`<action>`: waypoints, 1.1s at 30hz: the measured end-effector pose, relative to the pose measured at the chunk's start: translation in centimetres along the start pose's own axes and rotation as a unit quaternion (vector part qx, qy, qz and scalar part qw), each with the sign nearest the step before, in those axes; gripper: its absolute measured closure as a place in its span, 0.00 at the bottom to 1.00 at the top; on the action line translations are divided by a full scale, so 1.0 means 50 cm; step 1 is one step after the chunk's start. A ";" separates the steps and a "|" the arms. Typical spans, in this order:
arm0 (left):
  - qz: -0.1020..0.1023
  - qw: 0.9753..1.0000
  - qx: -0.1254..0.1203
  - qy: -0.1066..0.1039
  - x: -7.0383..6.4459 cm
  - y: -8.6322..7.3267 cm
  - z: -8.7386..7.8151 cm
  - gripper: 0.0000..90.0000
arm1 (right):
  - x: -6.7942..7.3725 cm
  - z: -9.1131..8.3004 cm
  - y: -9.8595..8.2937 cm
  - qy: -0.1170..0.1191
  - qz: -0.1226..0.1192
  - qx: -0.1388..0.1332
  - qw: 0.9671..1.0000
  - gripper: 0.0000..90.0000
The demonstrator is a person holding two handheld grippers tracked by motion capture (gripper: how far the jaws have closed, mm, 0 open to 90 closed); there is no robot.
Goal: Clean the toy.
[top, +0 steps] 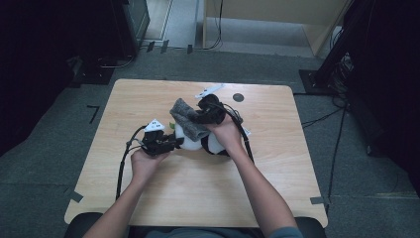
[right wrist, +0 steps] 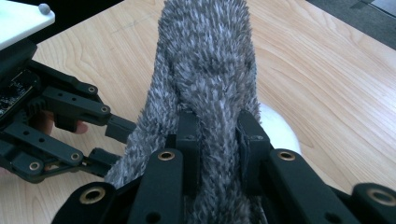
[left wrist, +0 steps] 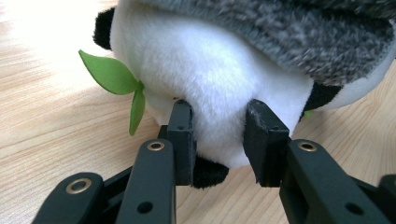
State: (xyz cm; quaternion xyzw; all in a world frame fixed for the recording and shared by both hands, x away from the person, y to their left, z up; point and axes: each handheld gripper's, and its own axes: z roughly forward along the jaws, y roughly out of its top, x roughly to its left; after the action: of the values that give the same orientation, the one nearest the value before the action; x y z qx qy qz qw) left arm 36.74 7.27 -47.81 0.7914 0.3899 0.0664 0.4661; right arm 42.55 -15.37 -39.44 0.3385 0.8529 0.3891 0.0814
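A white-and-black plush panda (top: 192,144) with a green leaf (left wrist: 112,74) lies mid-table. A grey fuzzy cloth (top: 185,119) is draped over its top. My left gripper (top: 177,142) comes in from the left, its jaws pinched on the panda's white body (left wrist: 210,70), midpoint (left wrist: 219,137). My right gripper (top: 192,118) reaches over from the right and is shut on a fold of the grey cloth (right wrist: 205,56), midpoint (right wrist: 217,140). The left gripper (right wrist: 122,140) also shows at the left of the right gripper view, and a bit of white plush (right wrist: 280,133) peeks out under the cloth.
The wooden table (top: 198,193) has bare room in front and to both sides. A small dark disc (top: 238,97) sits near its far edge. Tape marks (top: 75,196) lie at the near corners. Grey carpet, cables and a black stand (top: 322,74) surround the table.
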 end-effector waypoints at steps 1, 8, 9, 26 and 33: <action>0.000 1.000 -0.001 0.000 0.000 0.000 0.000 0.73 | -0.003 -0.004 -0.002 -0.002 0.002 0.000 1.000 0.84; -0.001 1.000 -0.001 0.000 0.000 0.000 0.000 0.73 | -0.017 -0.029 -0.017 -0.010 0.009 -0.003 1.000 0.84; -0.001 1.000 -0.001 0.000 0.000 0.000 0.000 0.73 | -0.018 -0.033 -0.020 -0.014 0.008 -0.005 1.000 0.84; 0.001 1.000 -0.008 0.002 -0.002 0.002 -0.002 0.63 | -0.053 -0.105 -0.058 -0.030 0.037 -0.026 0.999 0.84; 0.007 1.000 -0.009 0.003 -0.002 0.003 -0.002 0.60 | -0.060 -0.135 -0.067 -0.028 0.047 -0.037 0.998 0.84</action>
State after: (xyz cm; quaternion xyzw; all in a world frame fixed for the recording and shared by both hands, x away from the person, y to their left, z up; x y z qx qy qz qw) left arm 36.70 7.22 -47.62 0.7898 0.3849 0.0754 0.4716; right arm 40.40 -22.99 -37.59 0.3858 0.8184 0.4144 0.0988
